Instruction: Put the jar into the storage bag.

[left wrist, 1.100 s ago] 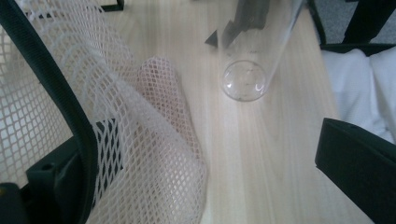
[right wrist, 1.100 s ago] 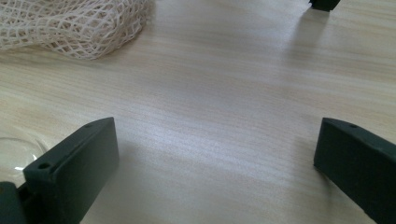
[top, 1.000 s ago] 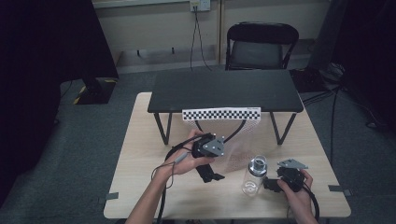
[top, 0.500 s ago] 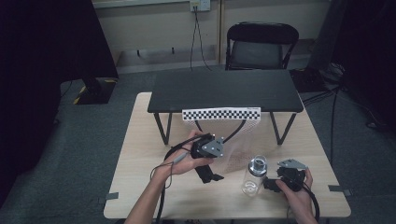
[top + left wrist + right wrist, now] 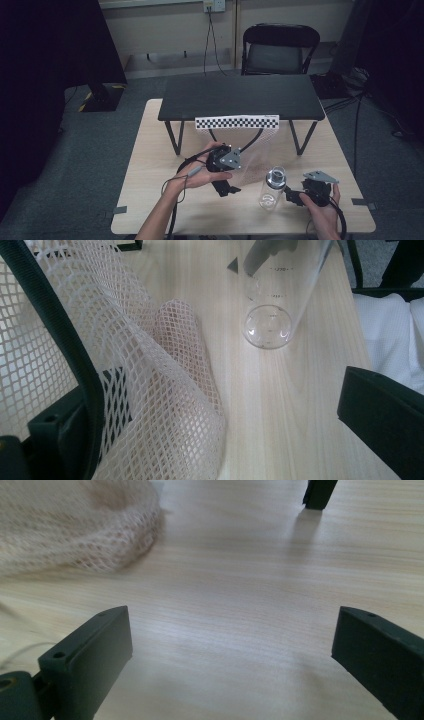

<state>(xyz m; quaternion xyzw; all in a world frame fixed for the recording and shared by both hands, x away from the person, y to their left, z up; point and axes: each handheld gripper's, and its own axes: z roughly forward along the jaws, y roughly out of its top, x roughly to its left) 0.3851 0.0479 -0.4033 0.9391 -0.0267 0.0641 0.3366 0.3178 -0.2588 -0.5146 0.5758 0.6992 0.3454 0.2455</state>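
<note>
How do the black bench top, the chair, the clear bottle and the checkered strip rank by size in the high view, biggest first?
1. Black bench top.
2. Chair, though it stands farther back, so it may be bigger than it looks.
3. Checkered strip.
4. Clear bottle, close to the strip in area, so that order is unsure.

High view overhead; gripper views close, sharing mesh (tabletop level).

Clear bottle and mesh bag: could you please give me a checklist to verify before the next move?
1. Clear bottle stands upright on the table: ok.
2. Right gripper open, nothing between its jaws: ok.
3. Left gripper clamped on the mesh bag: not ok; the jaws stand wide apart and the mesh only drapes over one.
4. Bag mouth facing the bottle: cannot tell.
5. Bottle cap closed: cannot tell.
</note>
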